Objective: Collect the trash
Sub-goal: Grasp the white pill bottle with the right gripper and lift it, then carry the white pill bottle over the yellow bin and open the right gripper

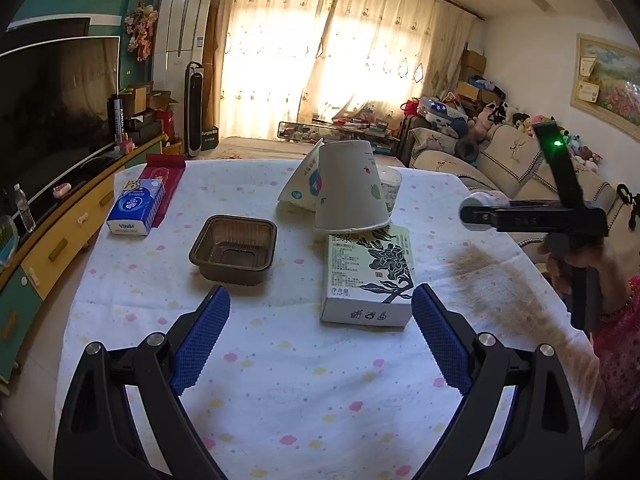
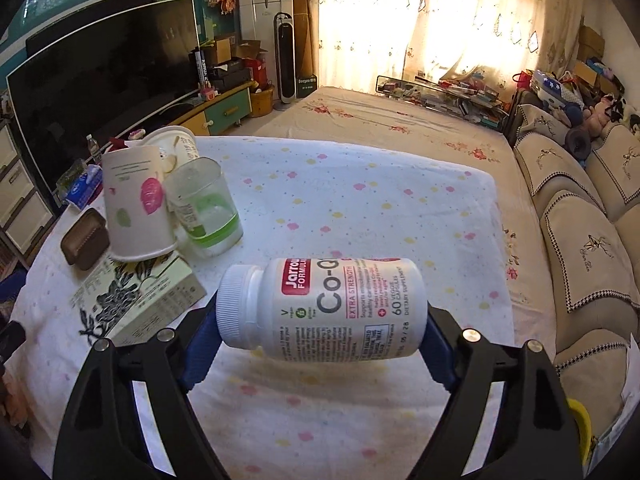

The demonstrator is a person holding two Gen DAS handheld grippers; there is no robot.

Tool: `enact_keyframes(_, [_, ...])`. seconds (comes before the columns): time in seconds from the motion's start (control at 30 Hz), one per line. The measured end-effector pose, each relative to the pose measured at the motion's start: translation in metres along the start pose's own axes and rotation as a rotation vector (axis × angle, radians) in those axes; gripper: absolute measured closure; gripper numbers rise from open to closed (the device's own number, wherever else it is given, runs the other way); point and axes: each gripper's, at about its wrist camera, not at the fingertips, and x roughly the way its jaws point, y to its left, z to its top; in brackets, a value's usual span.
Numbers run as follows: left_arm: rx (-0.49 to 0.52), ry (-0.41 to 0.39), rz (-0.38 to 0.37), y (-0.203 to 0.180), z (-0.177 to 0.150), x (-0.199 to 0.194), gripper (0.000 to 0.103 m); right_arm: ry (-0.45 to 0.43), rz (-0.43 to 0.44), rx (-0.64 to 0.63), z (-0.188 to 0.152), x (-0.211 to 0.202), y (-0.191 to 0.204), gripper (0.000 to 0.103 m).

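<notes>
The right gripper (image 2: 320, 320) clamps a white supplement bottle (image 2: 324, 308) crosswise, lifted above the dotted tablecloth (image 2: 360, 200); the left gripper (image 1: 320, 332) gapes empty over the cloth; beyond it lie a green-printed box (image 1: 368, 276) and brown tray (image 1: 234, 248); farther off, upturned paper cups (image 1: 352, 188).

The surface (image 1: 280, 392) wears a white cloth dotted with pastel flowers, with a brown stain (image 1: 516, 284) toward its right edge. On it lie a brown plastic tray (image 1: 234, 250), a pale green printed box (image 1: 370, 276) with an upturned paper cup (image 1: 352, 188) leaning on its far end, a second paper cup (image 1: 300, 184) on its side, a clear plastic cup (image 2: 204, 210), a blue Vinda tissue pack (image 1: 136, 208) and a red packet (image 1: 166, 178).
</notes>
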Motion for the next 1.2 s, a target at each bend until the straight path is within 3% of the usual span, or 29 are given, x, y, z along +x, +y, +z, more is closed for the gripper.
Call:
enact_keyframes(0.17, [0.015, 0.002, 0.006, -0.002, -0.001, 0.001, 0.012, -0.046, -0.041, 0.068, -0.040, -0.046, -0.019, 0.024])
enact_keyframes(0.33, [0.024, 0.001, 0.010, -0.004, -0.002, 0.001, 0.012, -0.059, -0.140, 0.200, -0.089, -0.087, -0.066, 0.024])
enact_keyframes(0.67, [0.064, -0.020, 0.043, -0.010, -0.003, 0.000, 0.012, -0.004, -0.290, 0.403, -0.174, -0.113, -0.154, 0.024])
enact_keyframes(0.9, [0.082, -0.014, 0.048, -0.014, -0.004, 0.002, 0.012, 0.034, -0.326, 0.484, -0.203, -0.107, -0.181, 0.023])
enact_keyframes(1.2, [0.086, -0.009, 0.046, -0.013, -0.003, 0.004, 0.012, 0.024, -0.326, 0.509, -0.203, -0.105, -0.180, 0.021])
